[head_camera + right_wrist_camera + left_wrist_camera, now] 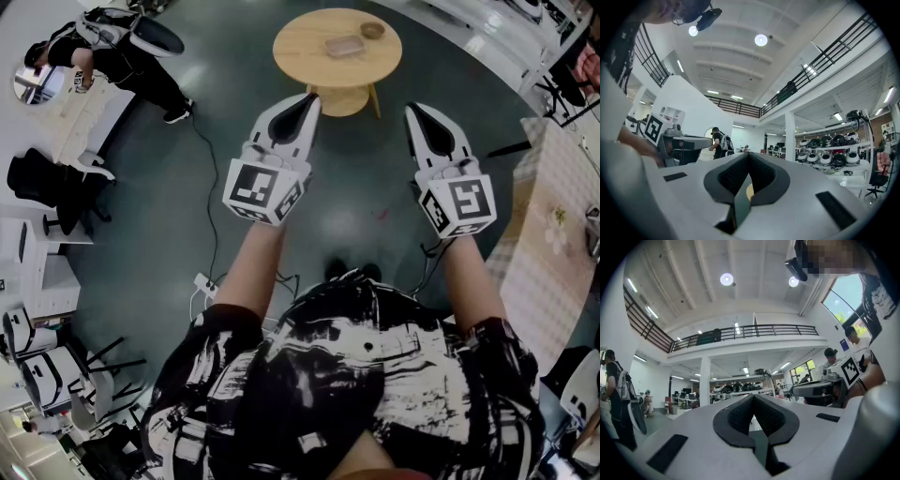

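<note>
I hold both grippers up in front of me, side by side over the dark floor. My left gripper (309,97) is shut, its jaws meeting at the tips with nothing between them (752,397). My right gripper (412,109) is shut and empty too (748,155). Both point toward a round wooden table (305,49) a short way ahead, and neither touches it. On the table lie a small clear rectangular tray (343,45) and a small bowl (372,30). Each gripper view shows the other gripper alongside (820,389) (684,140).
A person with a backpack (122,56) stands at the far left by a white desk. A cable (212,187) runs over the floor to a power strip (202,284). A cloth-covered table (548,234) borders the right side. Black office chairs (42,178) stand at the left.
</note>
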{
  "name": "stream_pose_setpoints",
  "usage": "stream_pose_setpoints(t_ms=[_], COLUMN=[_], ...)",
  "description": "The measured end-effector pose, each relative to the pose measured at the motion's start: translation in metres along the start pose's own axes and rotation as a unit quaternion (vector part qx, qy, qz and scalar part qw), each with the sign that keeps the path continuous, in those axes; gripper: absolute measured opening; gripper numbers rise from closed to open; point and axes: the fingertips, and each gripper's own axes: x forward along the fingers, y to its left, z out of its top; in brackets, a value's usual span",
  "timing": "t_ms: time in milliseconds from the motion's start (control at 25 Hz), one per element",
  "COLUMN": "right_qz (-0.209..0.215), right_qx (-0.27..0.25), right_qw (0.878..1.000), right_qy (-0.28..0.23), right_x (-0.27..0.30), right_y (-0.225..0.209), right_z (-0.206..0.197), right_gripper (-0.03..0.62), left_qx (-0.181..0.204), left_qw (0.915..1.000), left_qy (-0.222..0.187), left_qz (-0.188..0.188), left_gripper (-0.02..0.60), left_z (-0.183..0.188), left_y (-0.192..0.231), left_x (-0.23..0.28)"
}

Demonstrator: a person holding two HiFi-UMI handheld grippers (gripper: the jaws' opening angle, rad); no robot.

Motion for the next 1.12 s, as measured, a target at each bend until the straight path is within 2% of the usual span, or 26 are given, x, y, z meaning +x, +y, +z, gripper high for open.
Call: stream_pose_setpoints(t_ms=[600, 1120], right_qz=[-0.003, 0.000], right_qx=[-0.002, 0.004], right_qw=[1.000, 1.000], right_qy=[-0.002, 0.000], right_x=[-0.018, -0.013], right_y=[0.001, -0.006], right_z=[-0.002, -0.012], right_gripper=[0.000, 0.001], left_qx=[0.005, 0.002], left_qw=[1.0000, 1.0000], left_qy=[0.000, 0.003], left_qz=[-0.005, 0.000], left_gripper=[0.000, 0.000], left_z=[0.000, -0.009], left_y=[-0.018, -0.016], left_x=[-0.007, 0.002])
